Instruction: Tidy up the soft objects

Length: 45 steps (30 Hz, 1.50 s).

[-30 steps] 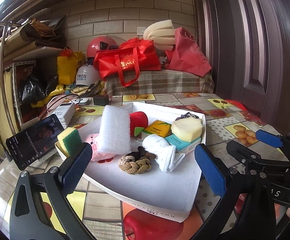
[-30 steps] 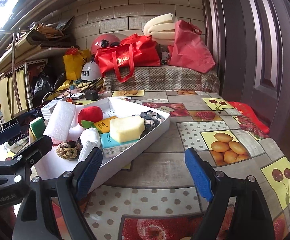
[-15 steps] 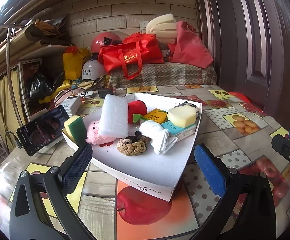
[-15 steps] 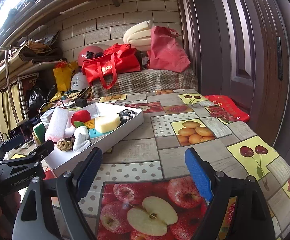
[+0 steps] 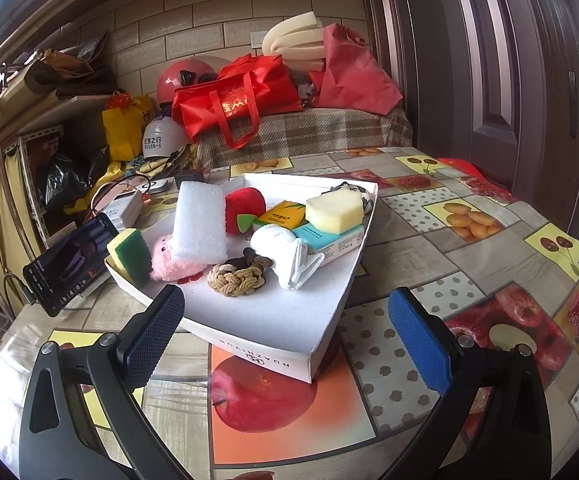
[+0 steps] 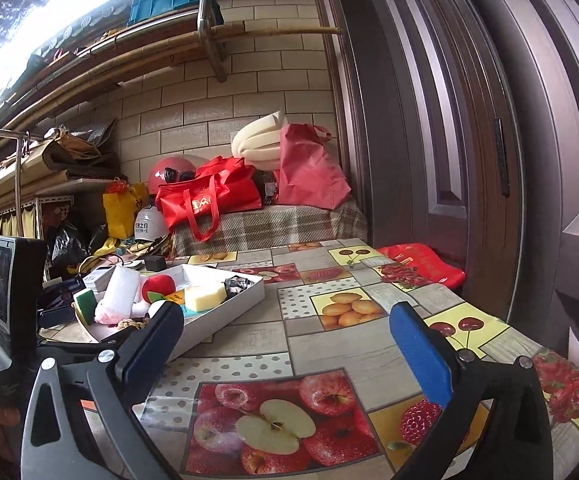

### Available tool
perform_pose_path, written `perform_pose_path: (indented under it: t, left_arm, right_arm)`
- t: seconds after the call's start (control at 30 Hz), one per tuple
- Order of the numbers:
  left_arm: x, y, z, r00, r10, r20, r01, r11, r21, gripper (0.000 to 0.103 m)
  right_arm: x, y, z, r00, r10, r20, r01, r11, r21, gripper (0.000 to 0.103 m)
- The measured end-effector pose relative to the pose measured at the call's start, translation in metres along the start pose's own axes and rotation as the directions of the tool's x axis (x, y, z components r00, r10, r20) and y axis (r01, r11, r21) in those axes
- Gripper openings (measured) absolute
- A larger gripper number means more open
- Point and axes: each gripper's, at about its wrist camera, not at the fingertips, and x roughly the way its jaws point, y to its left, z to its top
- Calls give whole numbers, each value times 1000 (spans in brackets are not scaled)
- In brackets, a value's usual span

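A white tray (image 5: 273,320) on the patterned table holds soft items: a white foam block (image 5: 199,224), a red plush apple (image 5: 245,208), a green-yellow sponge (image 5: 129,256), a pink plush (image 5: 169,264), a braided rope knot (image 5: 235,278), a rolled white cloth (image 5: 285,252) and a yellow sponge block (image 5: 333,210). My left gripper (image 5: 285,332) stands open just short of the tray's near corner, holding nothing. My right gripper (image 6: 289,344) is over bare table to the right of the tray (image 6: 245,300); its jaws are opening with nothing between them.
A phone (image 5: 69,264) leans left of the tray. A teal box (image 5: 329,238) and yellow pack (image 5: 285,214) also lie in the tray. Red bags (image 5: 241,96) sit on a bench behind. A dark door (image 6: 469,160) runs along the right; a red packet (image 6: 421,268) lies near it.
My right gripper has pulled back and away from the tray, tilted upward, spread wider and left the left wrist view. My left gripper has backed off a little from the tray.
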Motion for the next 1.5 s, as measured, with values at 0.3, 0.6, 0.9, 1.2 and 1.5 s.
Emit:
perform_pose_path:
  t: [0.3,0.6,0.9,1.2,1.5]
  left_arm:
    - [3,5,0,999,-29,-21,28,999,-35,103]
    - [5,7,0,999,13,-29,-14,1000,-26,103]
    - [5,7,-1,999,3,-34,-4,1000,-30,103]
    - [7,8,-1,999,2,-43,-4,999,-36,103]
    - [7,8,-1,999,2,-44,-4,999,-36,103]
  right_arm:
    - [6,-3,0,998,-46,-29,47,999,21,103]
    - [7,-8,-2,997,-52,-55,54,998,42,103]
    - [6,-7,-2,997,-52,-55,54,998,41,103]
    - [6,-7,-1,997,-53,-56,55,998,35,103]
    - [7,-7,-1,997,-53,-57,55,998,34,103]
